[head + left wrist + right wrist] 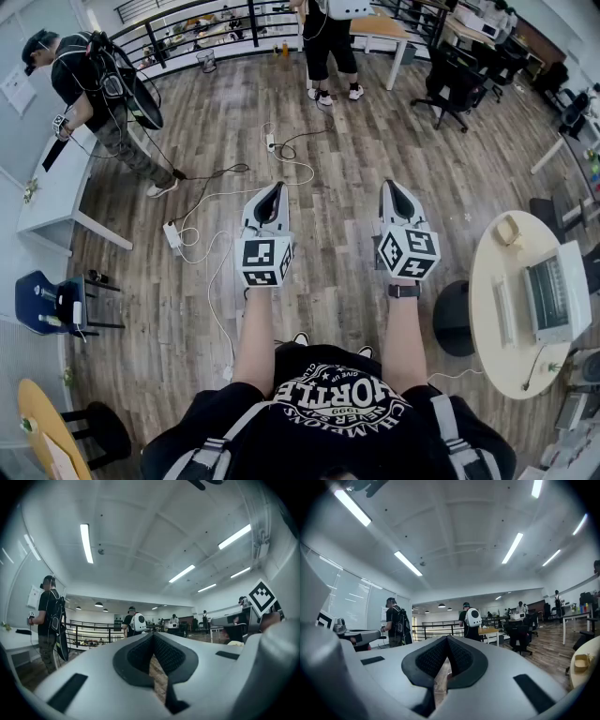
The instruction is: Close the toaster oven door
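No toaster oven shows in any view. In the head view my left gripper [276, 187] and my right gripper [390, 185] are held side by side in front of me, above a wooden floor [328, 169], both pointing forward. Both are shut, with nothing between the jaws. In the left gripper view the left gripper [152, 637] has its dark pads together and looks out across an open office. The right gripper [447, 640] looks the same in its own view, pads together and empty.
A round white table [497, 309] with a laptop [553, 295] stands at my right, with a black stool [453, 319] beside it. Cables and a power strip [173, 234] lie on the floor ahead left. One person [94, 94] stands by a white desk [56, 187], another [328, 37] stands farther off.
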### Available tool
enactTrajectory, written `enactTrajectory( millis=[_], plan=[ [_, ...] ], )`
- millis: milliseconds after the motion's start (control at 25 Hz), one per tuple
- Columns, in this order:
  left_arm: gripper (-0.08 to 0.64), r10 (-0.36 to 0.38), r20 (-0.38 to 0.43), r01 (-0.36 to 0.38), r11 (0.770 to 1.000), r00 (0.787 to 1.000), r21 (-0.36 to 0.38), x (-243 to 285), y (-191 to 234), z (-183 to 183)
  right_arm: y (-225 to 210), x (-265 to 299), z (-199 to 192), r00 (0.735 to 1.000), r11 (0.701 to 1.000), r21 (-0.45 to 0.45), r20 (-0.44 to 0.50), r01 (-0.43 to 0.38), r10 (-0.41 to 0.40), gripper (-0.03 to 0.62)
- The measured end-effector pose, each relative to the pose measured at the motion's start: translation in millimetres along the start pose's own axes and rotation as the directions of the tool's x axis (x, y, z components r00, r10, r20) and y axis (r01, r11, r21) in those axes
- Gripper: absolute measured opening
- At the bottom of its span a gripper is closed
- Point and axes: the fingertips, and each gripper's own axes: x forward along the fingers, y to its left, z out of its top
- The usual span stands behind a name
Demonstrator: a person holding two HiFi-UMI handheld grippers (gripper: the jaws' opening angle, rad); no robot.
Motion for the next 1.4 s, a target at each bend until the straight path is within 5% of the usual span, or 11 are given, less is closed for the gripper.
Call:
enactTrajectory(
  millis=[720,1400],
  plan=[
    [0.015,-0.193,-0.013,0.192,0.979,0.981,-0.074,4,-42,-15,-7,-33,-23,0.996,0.992,0.090,-0.023,0.089,-0.087,0.017],
    [0.015,-0.372,-0.009,0.369,0.923,0.928,-0.108,63,-187,2,-136,-117,-13,0.961,0.954,0.119,-0.015,0.274,-0.275,0.017]
  ],
)
